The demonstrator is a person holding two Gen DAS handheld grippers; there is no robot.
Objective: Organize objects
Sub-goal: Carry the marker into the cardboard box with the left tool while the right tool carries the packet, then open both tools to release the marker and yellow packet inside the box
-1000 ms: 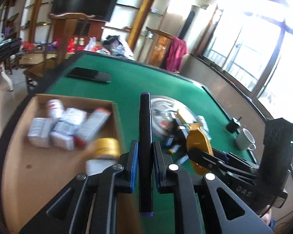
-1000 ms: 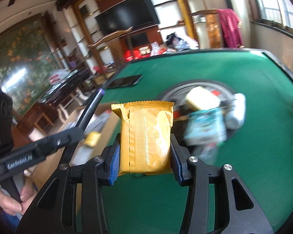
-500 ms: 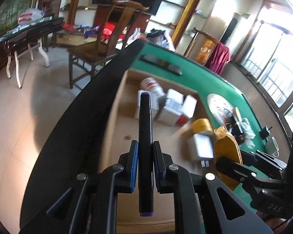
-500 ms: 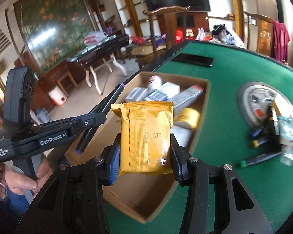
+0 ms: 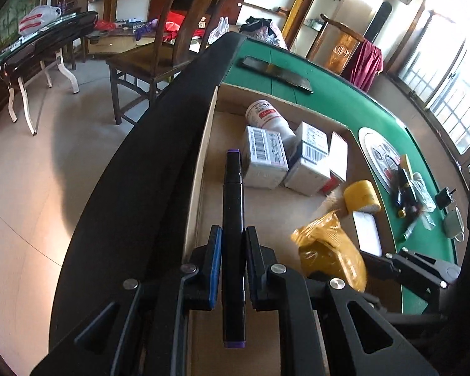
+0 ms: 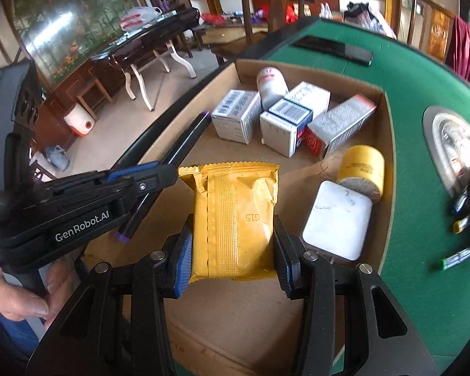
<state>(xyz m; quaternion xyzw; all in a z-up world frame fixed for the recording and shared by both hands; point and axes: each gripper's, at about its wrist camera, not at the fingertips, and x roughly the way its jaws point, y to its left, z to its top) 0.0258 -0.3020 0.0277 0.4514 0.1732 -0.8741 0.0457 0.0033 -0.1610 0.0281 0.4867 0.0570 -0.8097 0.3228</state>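
My left gripper [image 5: 232, 269] is shut on a black marker [image 5: 233, 219] with purple ends, held over the left part of an open cardboard box [image 5: 203, 163]. The marker also shows in the right wrist view [image 6: 178, 153]. My right gripper [image 6: 233, 253] is shut on a yellow snack packet [image 6: 235, 219], held above the box floor [image 6: 235, 307]. The packet shows in the left wrist view [image 5: 332, 253] to the right of the marker. In the box lie white cartons [image 6: 238, 116], a white bottle [image 6: 271, 83], a yellow roll [image 6: 362, 169] and a white pad [image 6: 338, 219].
The box sits on a green felt table [image 6: 423, 100] with a black padded rim [image 5: 147, 169]. A round plate [image 6: 451, 144] with pens and small items lies to the right. A black phone [image 6: 335, 48] lies behind the box. A wooden chair [image 5: 172, 40] stands beyond the table.
Both grippers have moved left from over the plate to over the box and lower, keeping hold of the marker and the packet.
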